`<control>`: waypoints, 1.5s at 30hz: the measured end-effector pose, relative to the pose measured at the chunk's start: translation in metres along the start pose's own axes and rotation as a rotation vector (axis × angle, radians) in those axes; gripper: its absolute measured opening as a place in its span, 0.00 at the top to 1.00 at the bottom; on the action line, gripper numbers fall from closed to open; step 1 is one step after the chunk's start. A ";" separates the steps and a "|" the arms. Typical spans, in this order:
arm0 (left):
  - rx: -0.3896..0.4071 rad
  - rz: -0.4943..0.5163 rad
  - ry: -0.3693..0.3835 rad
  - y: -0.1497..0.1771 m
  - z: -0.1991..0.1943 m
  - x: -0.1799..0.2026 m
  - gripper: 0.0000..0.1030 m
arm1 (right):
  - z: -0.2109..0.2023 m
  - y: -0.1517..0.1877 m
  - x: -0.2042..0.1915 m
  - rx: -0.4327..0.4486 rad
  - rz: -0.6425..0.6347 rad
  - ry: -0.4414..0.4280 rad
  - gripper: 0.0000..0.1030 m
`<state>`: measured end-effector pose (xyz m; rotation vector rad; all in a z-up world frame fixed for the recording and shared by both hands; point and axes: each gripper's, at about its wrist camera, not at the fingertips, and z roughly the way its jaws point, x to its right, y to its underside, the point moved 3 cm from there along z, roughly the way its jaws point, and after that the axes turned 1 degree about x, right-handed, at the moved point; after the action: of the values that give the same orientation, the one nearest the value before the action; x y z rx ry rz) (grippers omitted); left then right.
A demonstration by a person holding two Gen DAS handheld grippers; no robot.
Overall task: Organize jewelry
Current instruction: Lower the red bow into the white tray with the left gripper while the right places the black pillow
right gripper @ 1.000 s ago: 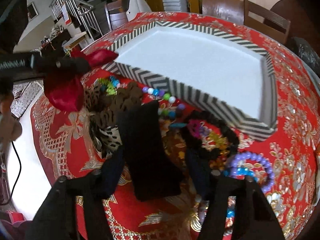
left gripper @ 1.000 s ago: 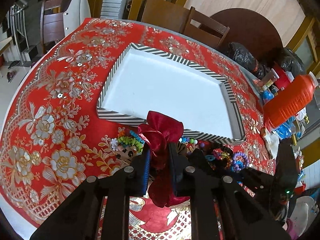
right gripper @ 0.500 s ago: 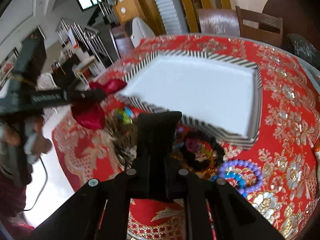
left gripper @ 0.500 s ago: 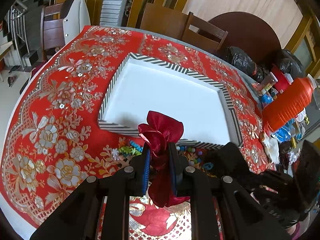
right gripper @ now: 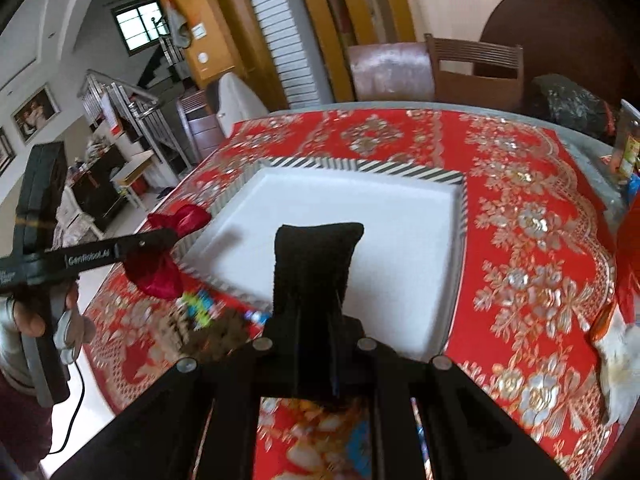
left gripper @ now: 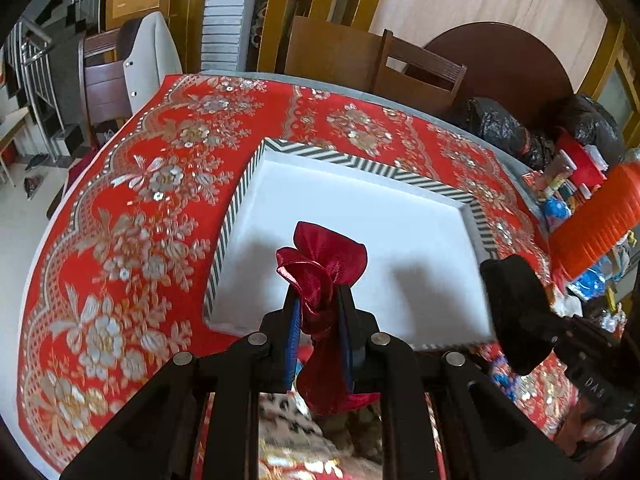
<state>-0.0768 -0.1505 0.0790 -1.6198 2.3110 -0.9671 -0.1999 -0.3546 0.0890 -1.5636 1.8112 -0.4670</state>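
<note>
My left gripper (left gripper: 318, 304) is shut on a dark red satin pouch (left gripper: 326, 264), held above the near edge of the white tray (left gripper: 360, 208) with a zigzag-striped rim. My right gripper (right gripper: 314, 300) is shut on a black velvet cushion (right gripper: 316, 256), lifted over the tray's (right gripper: 360, 200) near side. The left gripper (right gripper: 160, 236) with the red pouch (right gripper: 158, 274) shows at the left of the right wrist view. The black cushion (left gripper: 516, 304) shows at the right of the left wrist view. Beaded bracelets (right gripper: 196, 308) lie blurred on the cloth in front of the tray.
A red floral tablecloth (left gripper: 132, 216) covers the round table. An orange plastic bottle (left gripper: 596, 220), black bags (left gripper: 496, 128) and small packets crowd the right edge. Wooden chairs (left gripper: 416, 68) stand behind the table. A person's hand (right gripper: 28, 316) holds the left gripper's handle.
My right gripper has shut on the black cushion and lifted it off the cloth toward the tray. My left gripper has carried the red pouch forward over the tray's near edge.
</note>
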 end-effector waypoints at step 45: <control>0.044 0.032 -0.082 -0.002 0.021 -0.005 0.60 | 0.008 -0.002 0.031 0.041 0.098 0.172 0.48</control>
<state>-0.0636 -0.1555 0.0623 -1.5700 2.2393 -0.9201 -0.1946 -0.3835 0.0764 -1.4367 1.9852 -0.6038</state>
